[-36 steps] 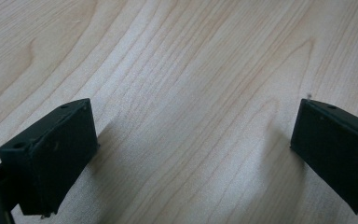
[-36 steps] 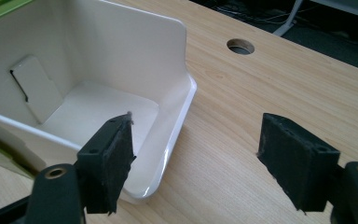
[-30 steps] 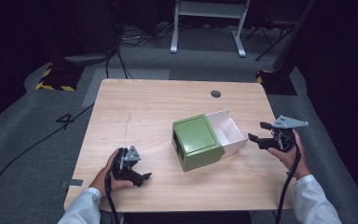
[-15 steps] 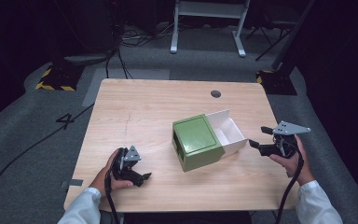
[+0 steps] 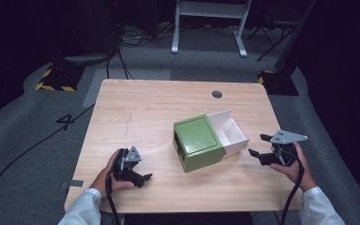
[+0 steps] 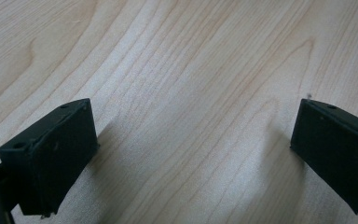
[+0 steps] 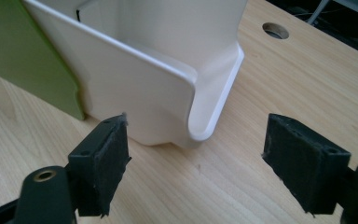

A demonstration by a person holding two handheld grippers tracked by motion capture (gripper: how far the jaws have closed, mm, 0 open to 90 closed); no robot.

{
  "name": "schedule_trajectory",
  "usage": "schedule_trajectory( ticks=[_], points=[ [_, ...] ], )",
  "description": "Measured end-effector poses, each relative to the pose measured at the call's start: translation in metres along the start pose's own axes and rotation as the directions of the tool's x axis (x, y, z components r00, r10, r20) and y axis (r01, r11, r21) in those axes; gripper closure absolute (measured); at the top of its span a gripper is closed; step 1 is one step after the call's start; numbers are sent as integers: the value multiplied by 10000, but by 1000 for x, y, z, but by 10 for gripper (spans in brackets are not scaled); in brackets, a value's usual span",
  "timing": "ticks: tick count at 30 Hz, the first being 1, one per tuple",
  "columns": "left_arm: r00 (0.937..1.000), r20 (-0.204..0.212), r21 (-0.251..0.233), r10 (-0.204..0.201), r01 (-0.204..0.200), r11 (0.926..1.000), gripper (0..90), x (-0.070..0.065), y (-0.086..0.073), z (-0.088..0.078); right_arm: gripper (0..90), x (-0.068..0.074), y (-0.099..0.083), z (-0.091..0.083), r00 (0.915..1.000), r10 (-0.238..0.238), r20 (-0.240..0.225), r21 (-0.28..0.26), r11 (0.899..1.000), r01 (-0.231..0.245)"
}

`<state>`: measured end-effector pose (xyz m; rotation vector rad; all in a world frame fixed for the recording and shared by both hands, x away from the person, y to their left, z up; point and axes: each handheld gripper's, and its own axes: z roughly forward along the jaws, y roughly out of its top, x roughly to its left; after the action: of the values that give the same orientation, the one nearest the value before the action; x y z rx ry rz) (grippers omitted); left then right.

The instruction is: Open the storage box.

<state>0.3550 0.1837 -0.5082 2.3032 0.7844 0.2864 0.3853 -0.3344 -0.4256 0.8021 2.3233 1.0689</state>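
At right of centre in the high view, the right gripper (image 5: 260, 151), jaws spread wide and empty, has slid lower from the white drawer (image 5: 231, 131) (half out of its green box (image 5: 198, 143)), probably lining up a push, while the left gripper (image 5: 140, 177) rests open lower left.

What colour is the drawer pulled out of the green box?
White; the drawer shows best in the right gripper view, sticking out of the green box.

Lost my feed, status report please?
Right gripper open, just short of the white drawer, pulled out of the green box. Left gripper open, low over table. Nothing between.
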Motion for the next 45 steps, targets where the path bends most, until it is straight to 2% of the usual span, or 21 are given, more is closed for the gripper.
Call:
schedule_trajectory(
  ticks=[10, 21, 28, 34, 36, 42, 43, 44, 45],
  points=[
    [10000, -1, 3, 2, -2, 10000, 5, 0, 0, 0, 212, 9, -20, 0, 9988, -492, -36, 635, 9968, 493],
    [10000, 13, 4, 4, -4, 10000, 4, 0, 0, 0, 203, 5, -50, -6, 9997, -222, 89, 1049, 9943, 211],
    [10000, 12, 4, 4, -4, 10000, 4, 0, 0, 0, 203, 0, -71, -11, 9996, 250, 131, 1105, 9935, -263],
    [10000, 10, 6, 4, -4, 10000, 4, 0, 0, 0, 205, -6, -88, -14, 9963, 811, 291, 1070, 9907, -838],
    [10000, 6, 7, 13, -13, 10000, 4, 0, 0, 0, 205, -9, -95, -14, 9922, 1227, 236, 950, 9877, -1244],
    [10000, 6, 7, 16, -16, 10000, 4, 0, 0, 0, 206, -14, -106, -11, 9839, 1761, 296, 854, 9803, -1780],
    [10000, 6, 7, 16, -16, 10000, 4, 0, 0, 0, 206, -15, -108, -11, 9820, 1848, 397, 846, 9786, -1876],
    [10000, 7, 7, 15, -15, 10000, 4, 0, 0, 0, 198, -15, -111, -9, 9785, 1924, 743, 949, 9754, -1990],
    [10000, 9, 8, 17, -17, 10000, 4, 0, 0, 0, 198, -15, -111, -9, 9785, 1924, 743, 949, 9754, -1990]
  ],
)
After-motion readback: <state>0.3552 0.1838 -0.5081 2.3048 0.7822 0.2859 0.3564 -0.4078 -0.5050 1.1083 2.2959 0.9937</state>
